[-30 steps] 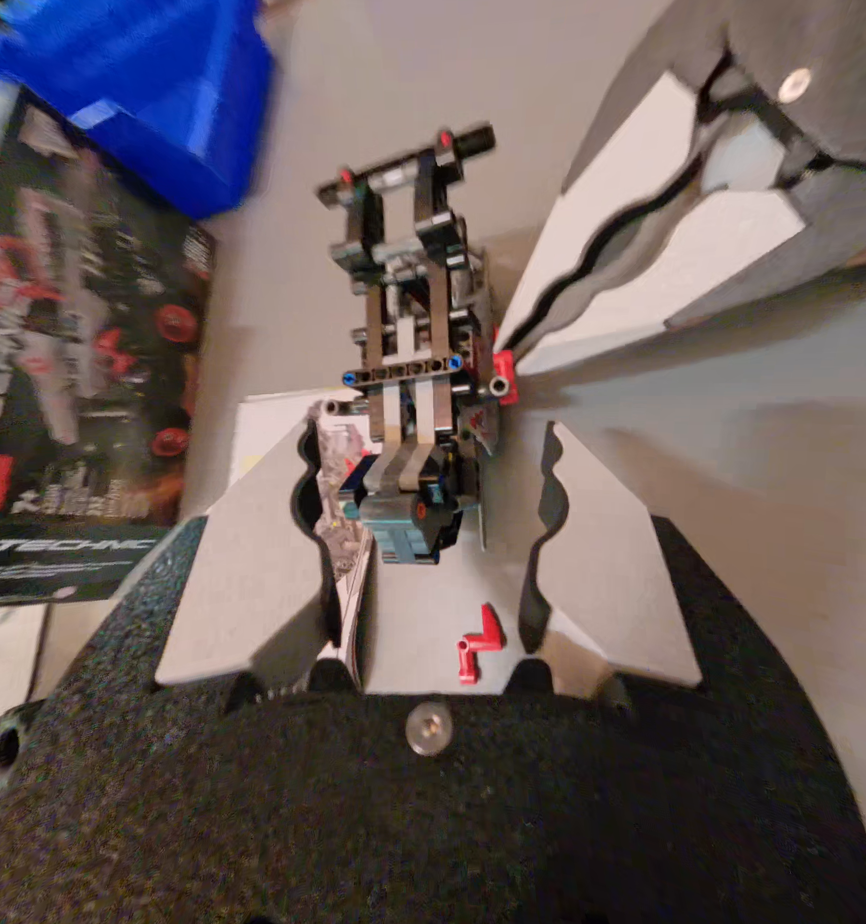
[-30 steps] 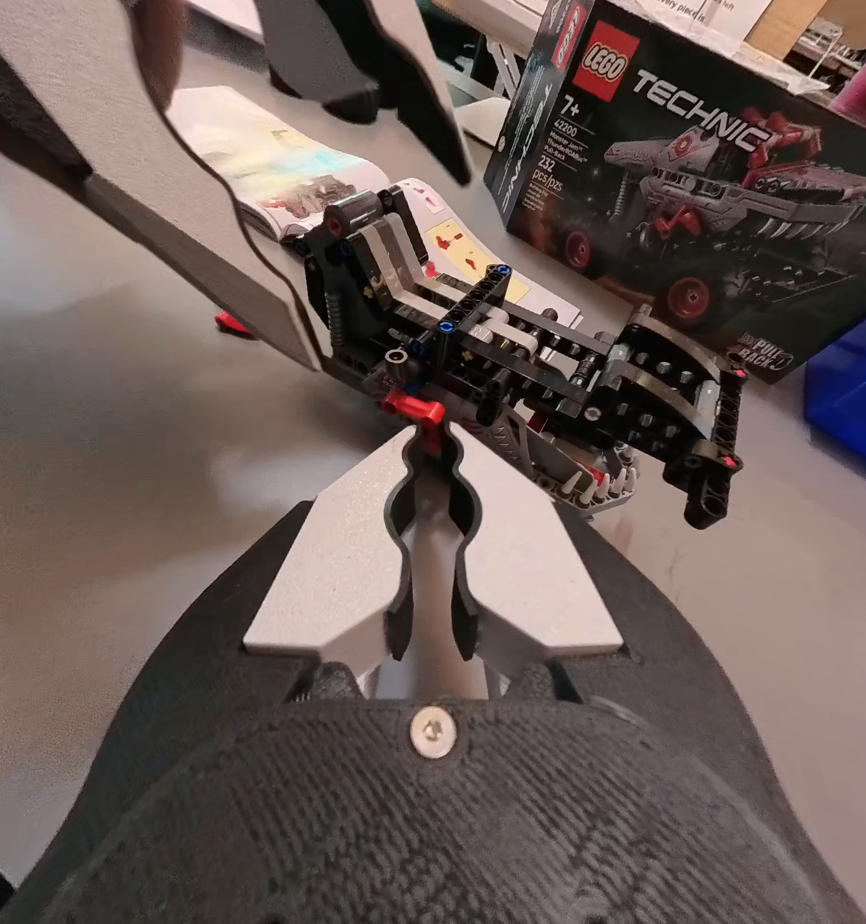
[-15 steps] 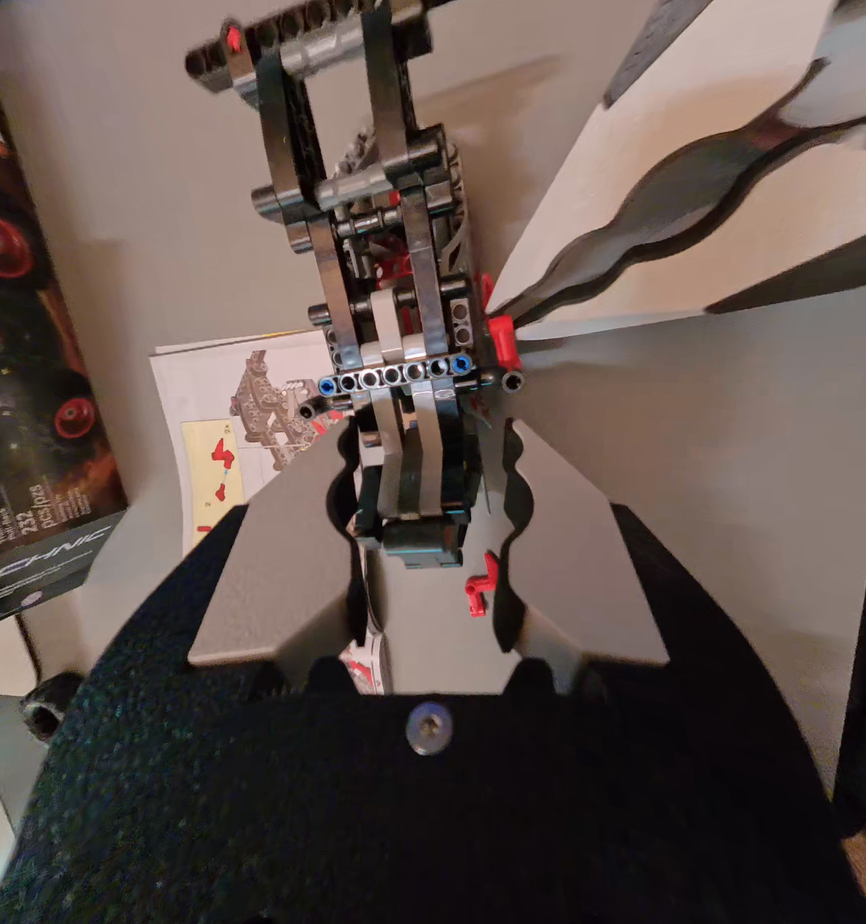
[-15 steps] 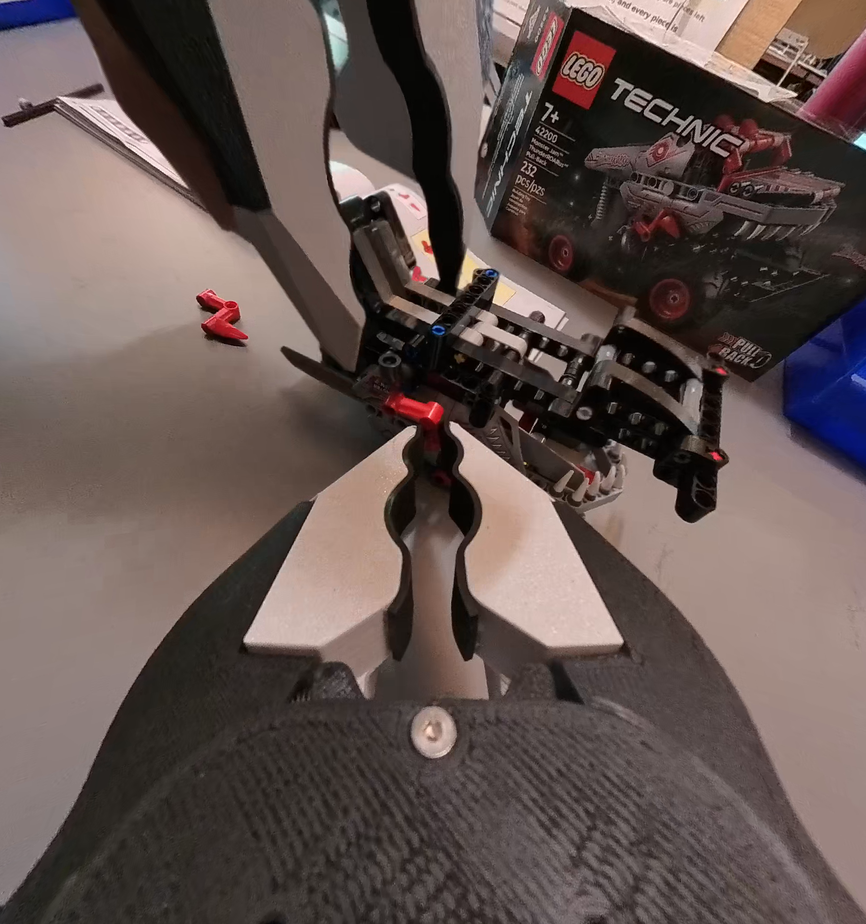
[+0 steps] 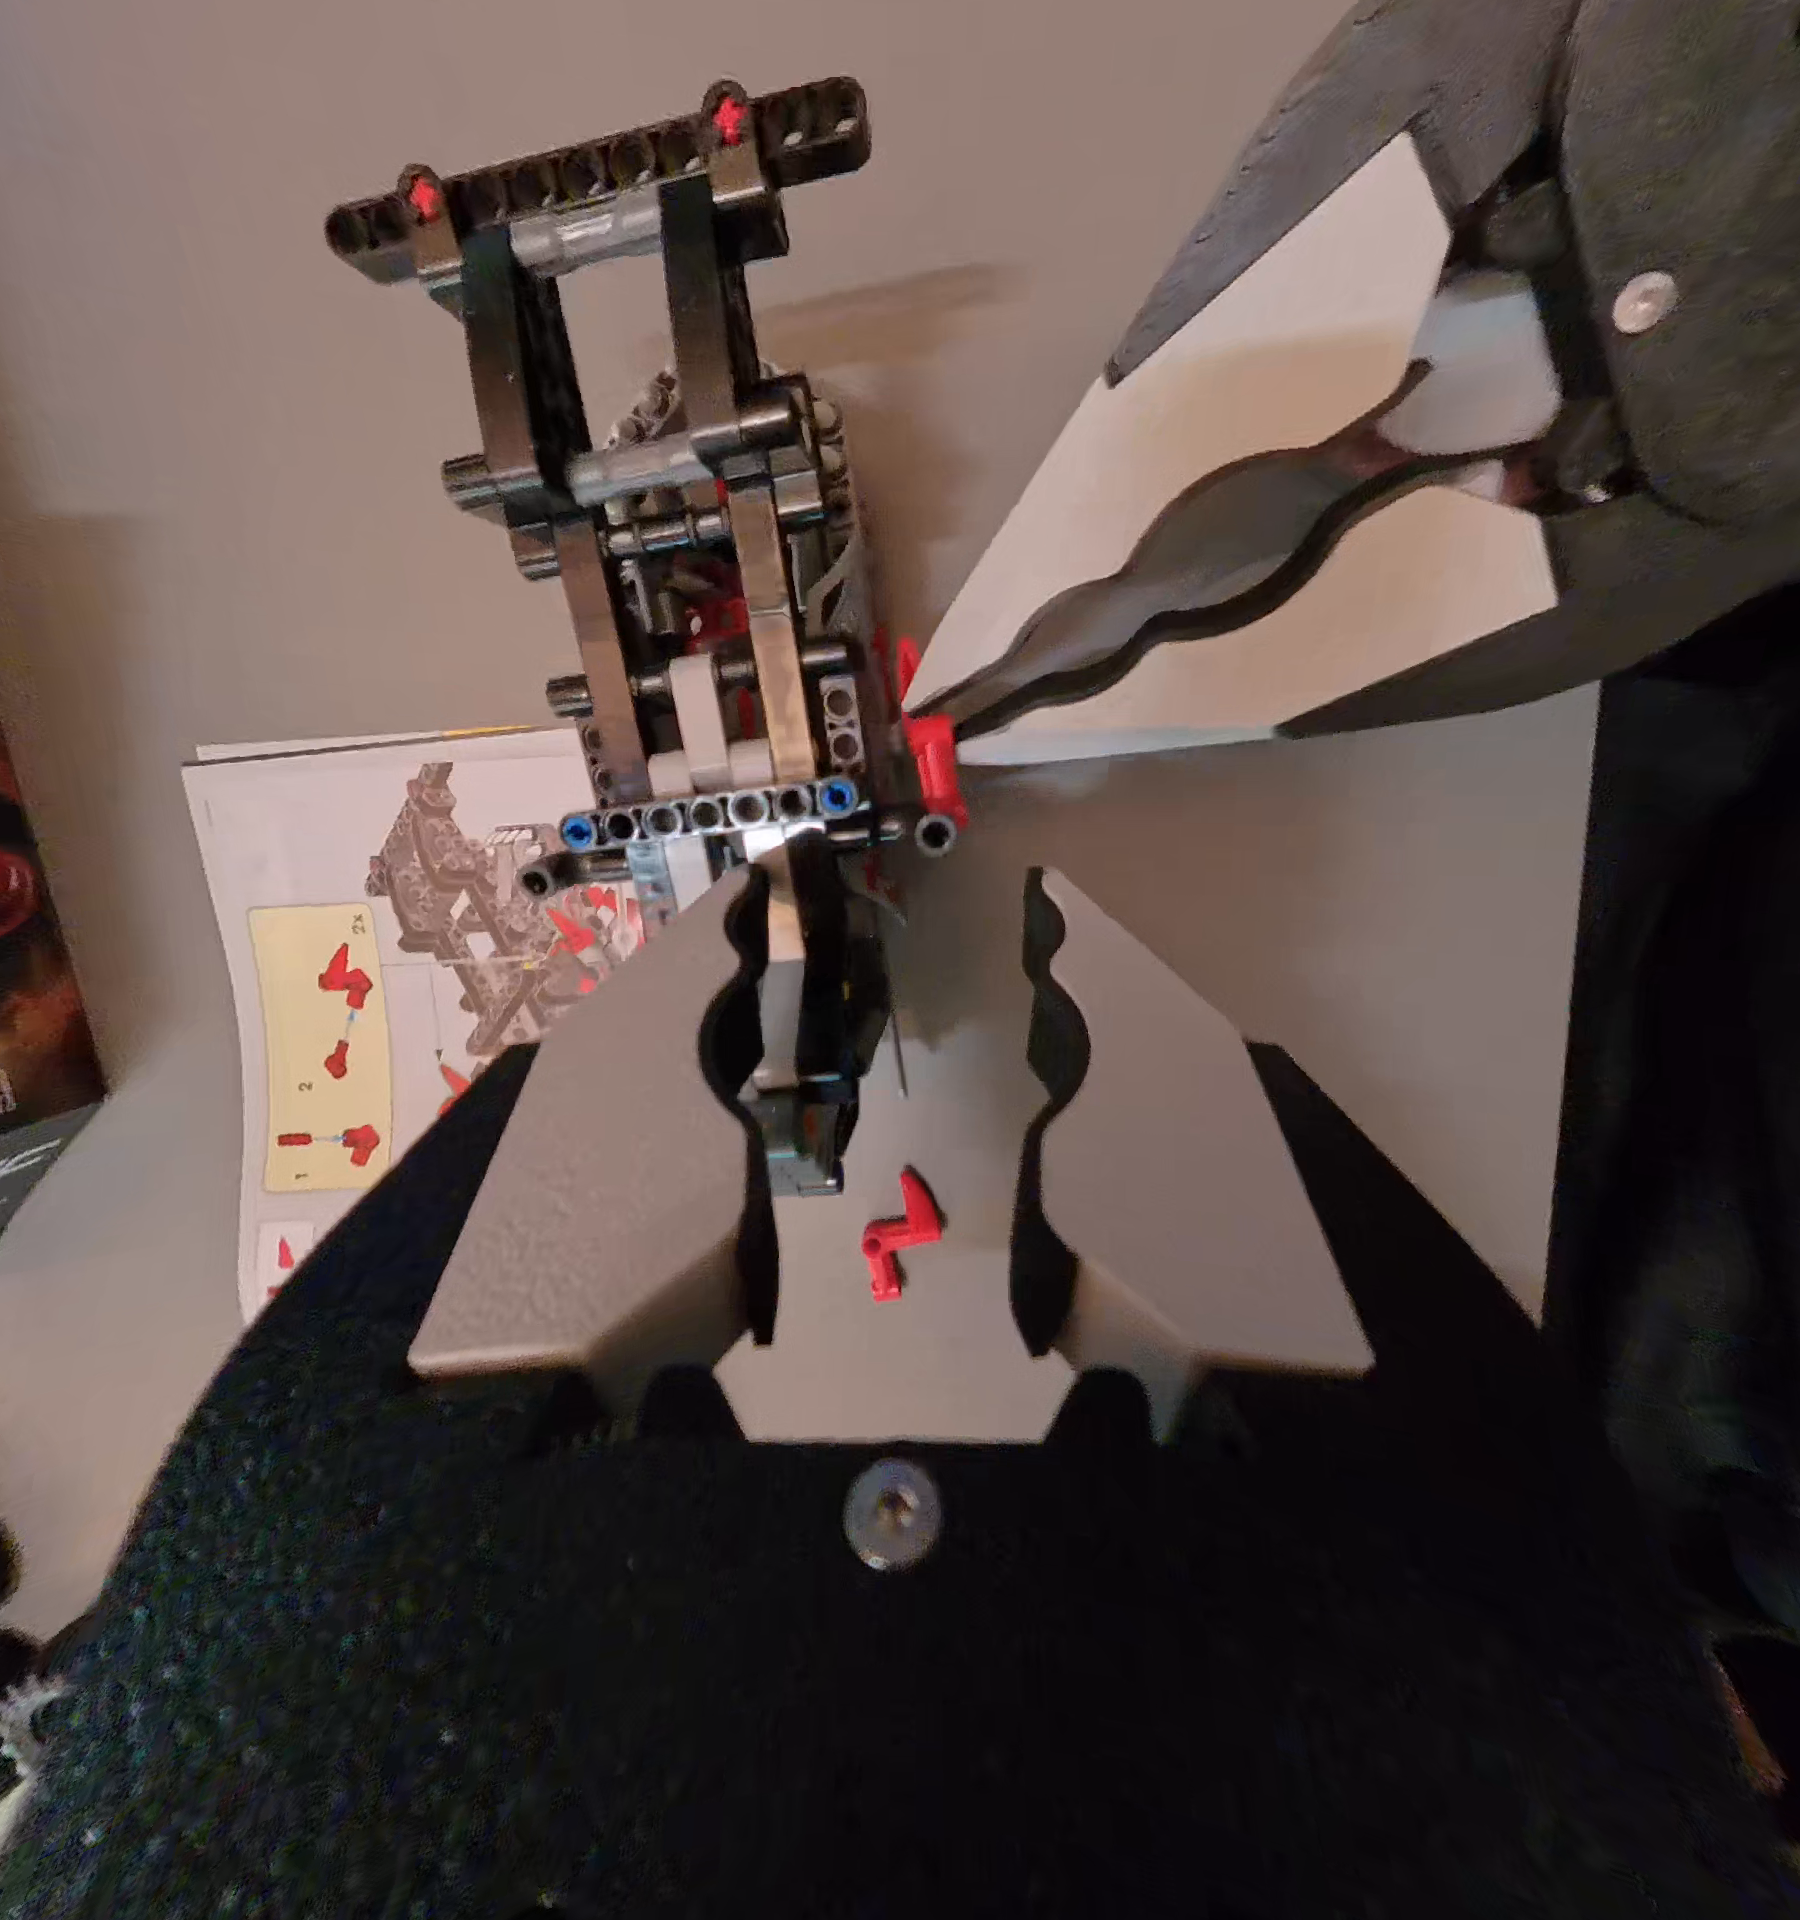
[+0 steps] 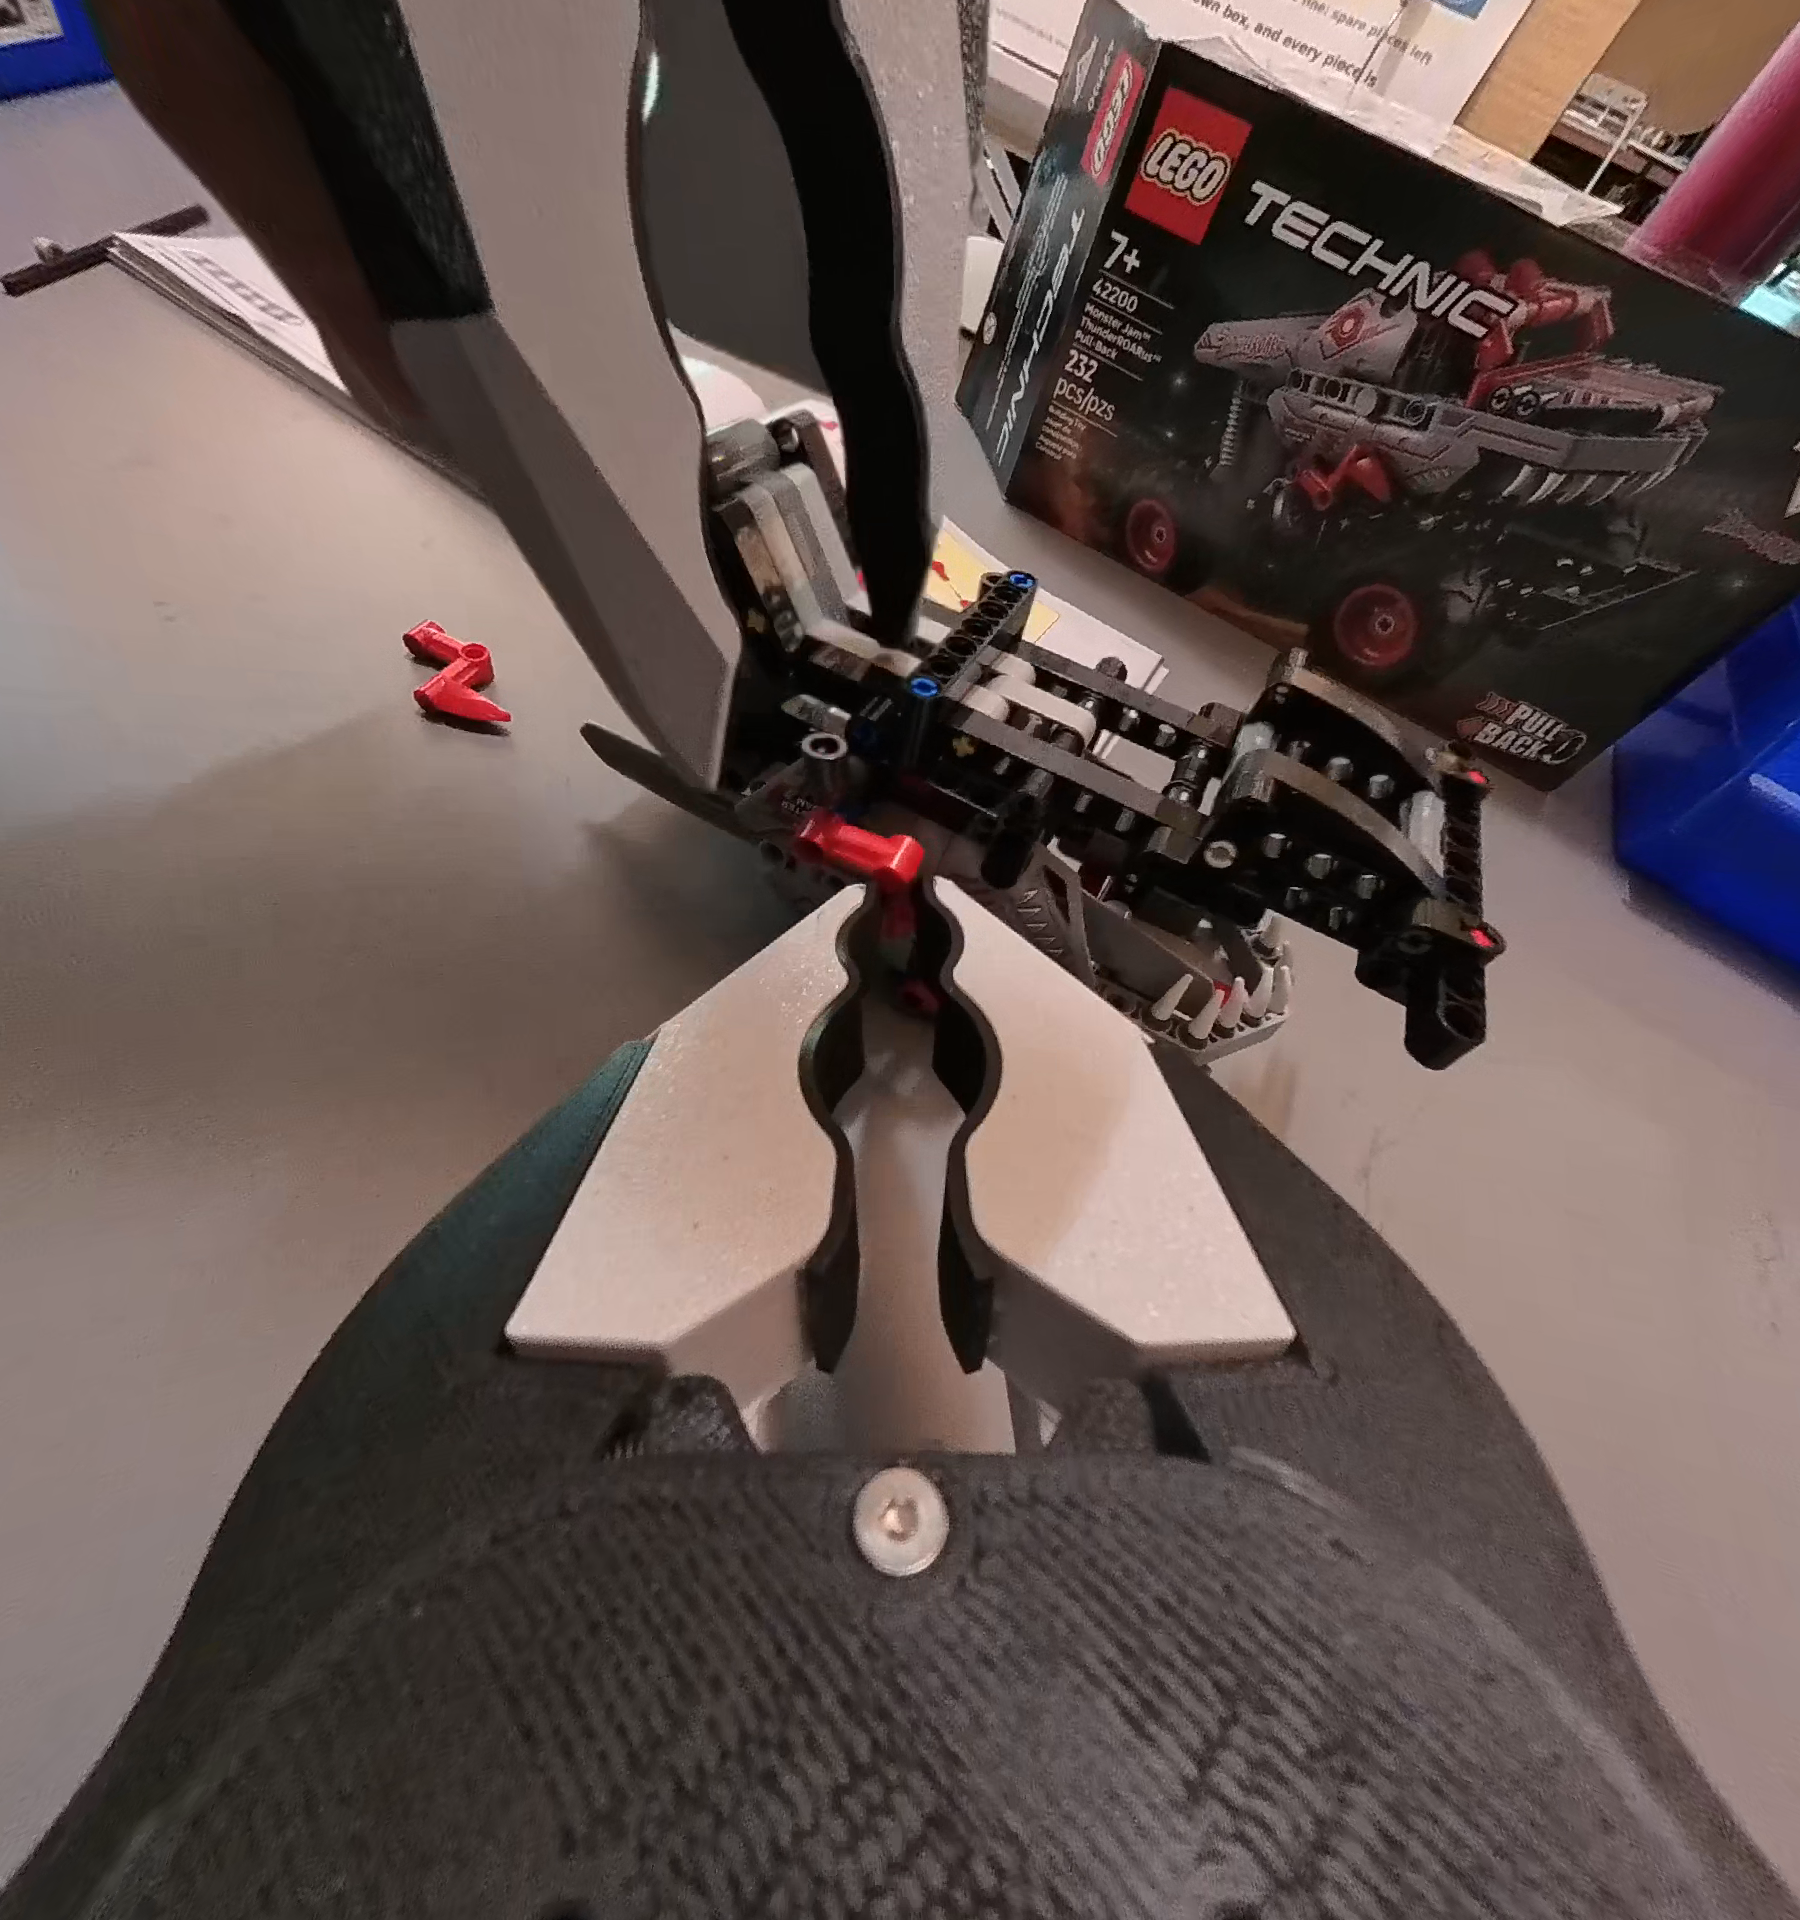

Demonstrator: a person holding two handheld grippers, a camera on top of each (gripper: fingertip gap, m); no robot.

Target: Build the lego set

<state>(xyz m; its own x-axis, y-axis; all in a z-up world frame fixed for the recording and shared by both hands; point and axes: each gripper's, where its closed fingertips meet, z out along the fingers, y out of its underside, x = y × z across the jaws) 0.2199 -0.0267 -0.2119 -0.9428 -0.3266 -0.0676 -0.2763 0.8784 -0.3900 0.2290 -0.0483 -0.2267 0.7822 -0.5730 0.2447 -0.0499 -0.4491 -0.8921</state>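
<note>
Left gripper (image 5: pixel 885 1101): grainy black housing and pale grey wedge fingers with wavy black inner edges; jaws stand wide, straddling the near end of the model without clearly touching it.
Loose red piece (image 5: pixel 901 1231): small glossy zigzag connector lying on the worktop between the left gripper's fingers; in the right wrist view it lies apart, off to the left (image 6: pixel 454 681).
Right gripper (image 6: pixel 896 935): same build, with a woven-looking black housing; jaws are narrow, pinched on a red connector (image 6: pixel 860 847) at the model's side. The left wrist view shows this from above, the tips meeting at the red part (image 5: pixel 932 753).
Lego model (image 5: pixel 667 582): long black and grey frame of beams with round holes, blue pins and red axle ends, resting on the worktop between the two grippers. Only the right wrist view (image 6: pixel 1135 769) shows its white teeth along the lower edge.
Worktop (image 6: pixel 200 935): smooth, matte grey.
Instruction booklet (image 5: pixel 304 935): open white pages beside the model, partly hidden by the left gripper.
Set box (image 6: pixel 1395 395): dark glossy cardboard showing a truck, standing behind the model; in the left wrist view only a blurred sliver shows.
Blue bin (image 6: pixel 1758 810): hard plastic, cut off at the right edge.
</note>
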